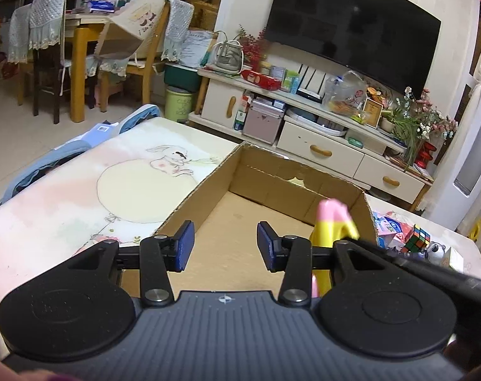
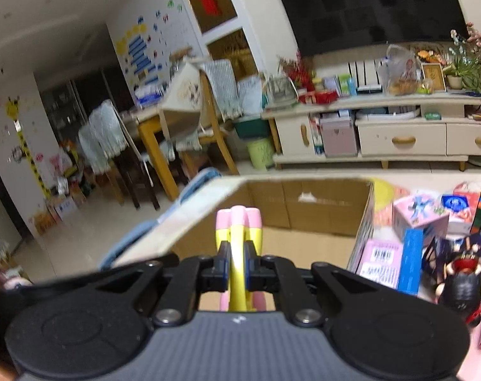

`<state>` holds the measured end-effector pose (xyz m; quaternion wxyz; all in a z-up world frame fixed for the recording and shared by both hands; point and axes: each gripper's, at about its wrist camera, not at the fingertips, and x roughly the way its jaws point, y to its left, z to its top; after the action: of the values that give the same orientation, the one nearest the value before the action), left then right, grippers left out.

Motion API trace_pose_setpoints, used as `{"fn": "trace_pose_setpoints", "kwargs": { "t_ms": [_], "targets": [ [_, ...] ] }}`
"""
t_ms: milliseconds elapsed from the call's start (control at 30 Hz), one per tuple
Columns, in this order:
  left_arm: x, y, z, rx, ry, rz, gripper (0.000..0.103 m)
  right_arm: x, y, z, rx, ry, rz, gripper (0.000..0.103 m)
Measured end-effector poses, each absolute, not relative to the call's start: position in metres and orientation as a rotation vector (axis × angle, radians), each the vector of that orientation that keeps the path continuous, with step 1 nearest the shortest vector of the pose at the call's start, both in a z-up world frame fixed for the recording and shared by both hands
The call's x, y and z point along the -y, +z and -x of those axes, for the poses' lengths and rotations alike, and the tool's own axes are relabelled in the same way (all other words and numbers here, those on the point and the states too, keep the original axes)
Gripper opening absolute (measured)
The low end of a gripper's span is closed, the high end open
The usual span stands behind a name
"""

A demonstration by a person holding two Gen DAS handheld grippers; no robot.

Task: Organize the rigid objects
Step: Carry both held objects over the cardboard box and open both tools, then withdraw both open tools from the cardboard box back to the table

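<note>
From my left wrist, a living room lies ahead: a dark television over a cream media cabinet (image 1: 319, 149), wooden dining chairs further back. Below me a worktop (image 1: 81, 197) wears a pale cloth printed with a rabbit, and on it sits an open brown cardboard box (image 1: 208, 190) with a bare floor. My left claw (image 1: 226, 246) hangs over the box's near edge, its blue pads spread apart with nothing between them. At the right, a yellow-and-pink moulded plastic toy (image 1: 334, 222) pokes up above the box interior, and past the box wall a multicoloured puzzle cube (image 1: 416, 238) rests among small packets.

From my right wrist, the same box (image 2: 303, 209) sits straight ahead, and the room is smeared by blur. My right claw (image 2: 237, 263) is clamped on the yellow-and-pink toy (image 2: 238, 225), pads pinching its narrow yellow middle while the pink lobes stand up beyond the fingertips. The toy hangs over the box's near side. To the right, outside the box, a pink carton (image 2: 419, 212), a blue slim box (image 2: 410, 263) and a dark figurine (image 2: 462, 282) crowd the worktop.

I judge the toy light, stiff and a little slick. The slim yellow waist seems the sound place to hold; the rounded pink ends would likely squirt out of the pads.
</note>
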<state>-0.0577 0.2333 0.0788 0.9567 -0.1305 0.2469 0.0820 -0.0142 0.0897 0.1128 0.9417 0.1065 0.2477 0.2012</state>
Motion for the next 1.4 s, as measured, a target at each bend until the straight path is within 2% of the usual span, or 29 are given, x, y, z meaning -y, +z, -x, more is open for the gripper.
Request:
{"fn": "trace_pose_setpoints", "kwargs": {
  "t_ms": [233, 333, 367, 400, 467, 500, 600, 667, 833, 1067, 1233, 1400],
  "targets": [
    [-0.229, 0.079, 0.055, -0.517, 0.174, 0.262, 0.062, -0.095, 0.098, 0.012, -0.556, 0.400, -0.188, 0.005],
    [-0.225, 0.081, 0.052, -0.521, 0.182, 0.263, 0.072, -0.095, 0.096, 0.015, -0.555, 0.394, -0.185, 0.006],
    [-0.226, 0.081, 0.053, -0.521, 0.181, 0.266, 0.079, -0.093, 0.096, 0.017, -0.553, 0.395, -0.190, 0.007],
    [-0.223, 0.081, 0.052, -0.522, 0.179, 0.269, 0.085, -0.092, 0.097, 0.020, -0.549, 0.395, -0.194, 0.012],
    [-0.220, 0.082, 0.050, -0.522, 0.166, 0.271, 0.093, -0.088, 0.097, 0.025, -0.531, 0.381, -0.199, 0.042],
    [-0.217, 0.083, 0.049, -0.521, 0.161, 0.270, 0.098, -0.085, 0.098, 0.028, -0.518, 0.371, -0.198, 0.047],
    [-0.215, 0.084, 0.052, -0.505, 0.132, 0.261, 0.101, -0.077, 0.101, 0.041, -0.480, 0.361, -0.188, 0.056],
    [-0.213, 0.084, 0.052, -0.497, 0.115, 0.255, 0.103, -0.072, 0.105, 0.050, -0.450, 0.331, -0.176, 0.070],
    [-0.207, 0.082, 0.054, -0.463, 0.082, 0.234, 0.103, -0.063, 0.104, 0.070, -0.375, 0.258, -0.101, 0.082],
    [-0.206, 0.079, 0.058, -0.374, 0.052, 0.235, 0.103, -0.044, 0.093, 0.086, -0.327, 0.171, -0.023, 0.090],
    [-0.204, 0.076, 0.056, -0.303, 0.042, 0.211, 0.103, -0.026, 0.078, 0.086, -0.353, 0.117, -0.020, 0.091],
    [-0.202, 0.069, 0.047, -0.310, 0.061, 0.154, 0.103, -0.005, 0.064, 0.080, -0.391, 0.073, -0.067, 0.091]
  ]
}}
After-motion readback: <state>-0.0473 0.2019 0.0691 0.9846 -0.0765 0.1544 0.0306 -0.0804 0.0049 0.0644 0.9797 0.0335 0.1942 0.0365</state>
